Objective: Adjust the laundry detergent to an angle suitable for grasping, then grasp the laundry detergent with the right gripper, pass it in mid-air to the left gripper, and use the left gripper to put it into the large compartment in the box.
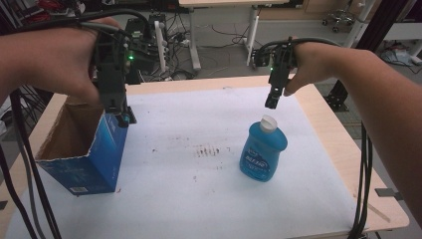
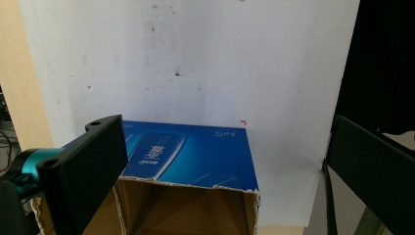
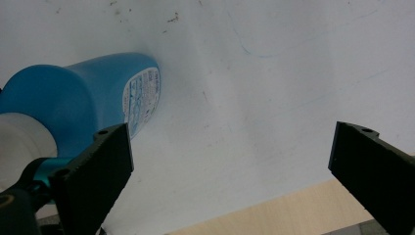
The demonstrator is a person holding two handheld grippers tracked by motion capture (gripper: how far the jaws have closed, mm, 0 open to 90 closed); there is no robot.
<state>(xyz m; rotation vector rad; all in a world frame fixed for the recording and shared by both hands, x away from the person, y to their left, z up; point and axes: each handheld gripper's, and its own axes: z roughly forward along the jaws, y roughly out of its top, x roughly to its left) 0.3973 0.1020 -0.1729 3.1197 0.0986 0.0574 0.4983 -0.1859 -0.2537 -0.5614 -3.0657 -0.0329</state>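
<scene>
While a stained white sheet point(image 1: 209, 164) covers the pale wooden table point(image 1: 343, 149), the empty, wide-jawed right gripper point(image 1: 272, 102) hangs just above the glossy blue bottle point(image 1: 263, 152), and the equally wide, empty left gripper point(image 1: 119, 117) hovers over the torn-rimmed blue cardboard box point(image 1: 84, 154).

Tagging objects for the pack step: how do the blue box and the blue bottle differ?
The blue box is torn-edged cardboard, open at the top, with its brown inside showing; the blue bottle is rounded plastic, closed by a white cap. The box stands at the table's left edge, the bottle right of centre. Both are blue, upright and ungripped.
</scene>
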